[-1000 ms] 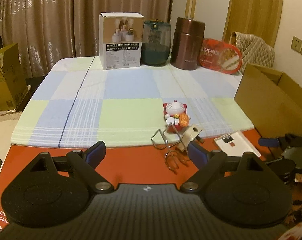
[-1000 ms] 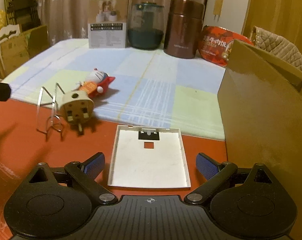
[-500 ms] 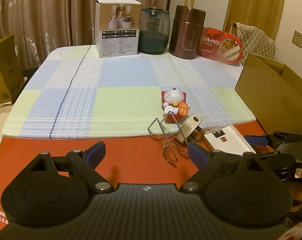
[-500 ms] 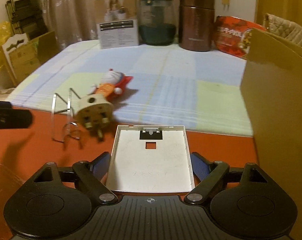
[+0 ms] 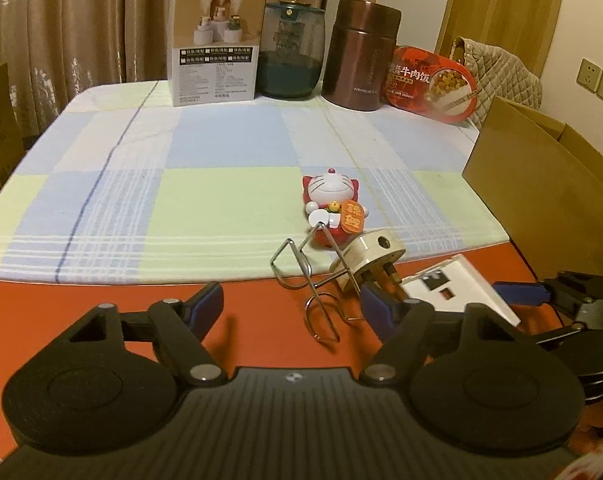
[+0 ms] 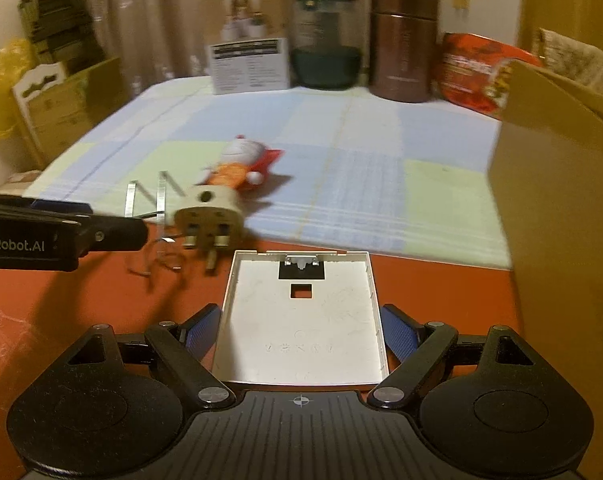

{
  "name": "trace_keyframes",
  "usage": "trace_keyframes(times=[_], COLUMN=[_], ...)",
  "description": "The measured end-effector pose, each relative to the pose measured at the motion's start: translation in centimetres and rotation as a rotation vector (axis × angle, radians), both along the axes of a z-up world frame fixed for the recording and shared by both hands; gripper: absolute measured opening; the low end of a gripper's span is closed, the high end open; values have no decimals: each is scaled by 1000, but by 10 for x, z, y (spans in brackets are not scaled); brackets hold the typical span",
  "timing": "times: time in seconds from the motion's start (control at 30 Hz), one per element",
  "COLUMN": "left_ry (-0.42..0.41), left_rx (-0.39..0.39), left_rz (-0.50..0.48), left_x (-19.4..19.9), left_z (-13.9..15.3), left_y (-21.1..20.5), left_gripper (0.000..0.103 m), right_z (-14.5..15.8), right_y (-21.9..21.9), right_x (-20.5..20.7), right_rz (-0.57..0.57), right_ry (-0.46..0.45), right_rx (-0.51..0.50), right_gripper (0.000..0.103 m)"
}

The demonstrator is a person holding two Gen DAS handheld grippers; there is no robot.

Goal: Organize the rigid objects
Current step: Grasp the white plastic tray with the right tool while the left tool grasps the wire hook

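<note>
You are working at a table (image 5: 261, 320) with a red top, half covered by a checked cloth (image 5: 205, 160) in pale blue and green. A cardboard box (image 6: 561, 208) is standing open at your right. Your right gripper (image 6: 300, 330) is reaching over a white plastic plate (image 6: 301, 320) lying flat on the red surface; its blue pads are sitting against the plate's two side edges, clamped on it. Your left gripper (image 5: 291, 306) is pointing down at a wire clip (image 5: 313, 284); its jaws are closing, and the clip's lower loop is lying between them, untouched. A beige plug (image 5: 367, 256) is resting just beside the clip, and a red-and-white cat figurine (image 5: 331, 208) is lying on the cloth behind both.
</note>
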State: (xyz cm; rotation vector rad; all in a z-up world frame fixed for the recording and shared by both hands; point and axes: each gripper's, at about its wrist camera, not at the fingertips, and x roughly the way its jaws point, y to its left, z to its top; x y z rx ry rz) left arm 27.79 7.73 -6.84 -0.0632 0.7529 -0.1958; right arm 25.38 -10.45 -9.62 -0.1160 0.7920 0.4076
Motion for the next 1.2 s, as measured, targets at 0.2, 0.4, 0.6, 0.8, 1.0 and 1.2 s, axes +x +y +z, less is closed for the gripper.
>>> trace_keyframes(times=[0.2, 0.4, 0.6, 0.8, 1.0, 1.2], left_ry=[-7, -27, -31, 1, 13, 5], left_rx=[-25, -20, -30, 18, 59, 27], left_rz=[-2, -9, 17, 39, 70, 67], left_x=[10, 9, 16, 16, 6, 2], left_z=[-7, -3, -4, -2, 0, -1], left_y=[-8, -17, -12, 0, 14, 9], left_gripper=[57, 55, 57, 57, 54, 59], right_z=[-1, 0, -2, -2, -1, -1], right_y=[-7, -5, -4, -6, -7, -10], right_x=[4, 3, 4, 5, 5, 7], right_rz=[-30, -27, -33, -45, -44, -53], right_ry=[15, 15, 19, 23, 28, 31], right_rx=[7, 12, 0, 4, 10, 17], right_gripper=[82, 82, 82, 82, 82, 82])
